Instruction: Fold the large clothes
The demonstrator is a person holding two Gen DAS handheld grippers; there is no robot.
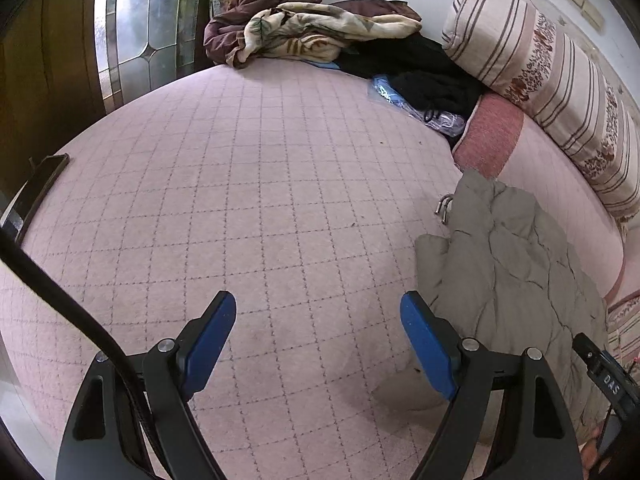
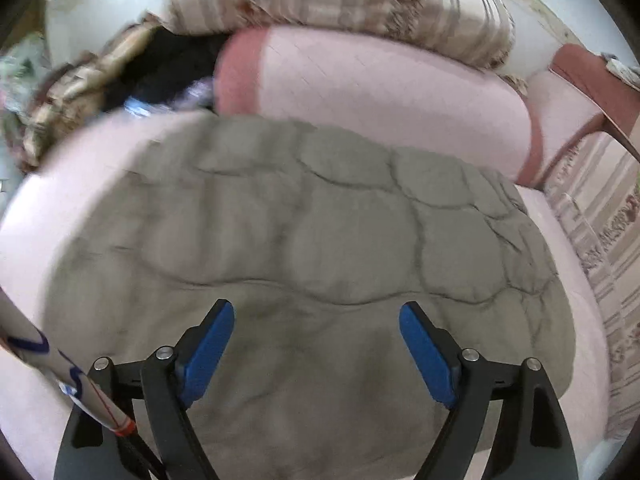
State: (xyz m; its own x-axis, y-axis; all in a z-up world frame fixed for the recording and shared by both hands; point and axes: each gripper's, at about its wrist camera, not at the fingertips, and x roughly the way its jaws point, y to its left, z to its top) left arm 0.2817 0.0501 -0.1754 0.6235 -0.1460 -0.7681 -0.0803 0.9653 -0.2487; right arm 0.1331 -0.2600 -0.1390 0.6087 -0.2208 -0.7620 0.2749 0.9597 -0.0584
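Across the lower right of the left view, a grey quilted jacket (image 1: 516, 256) lay on the pink bed (image 1: 248, 184), both tongs, left (image 1: 318, 344) and right (image 2: 316, 350), gaping wide and empty.

The bed (image 1: 248, 184) carries a pink checked cover. A grey quilted jacket (image 1: 516, 264) lies flat on its right side. At the far edge rest a heap of blankets (image 1: 304, 32), dark clothes (image 1: 424, 72) and a striped bolster (image 1: 552, 80). A dark flat item (image 1: 38, 188), possibly a phone, lies at the left edge.
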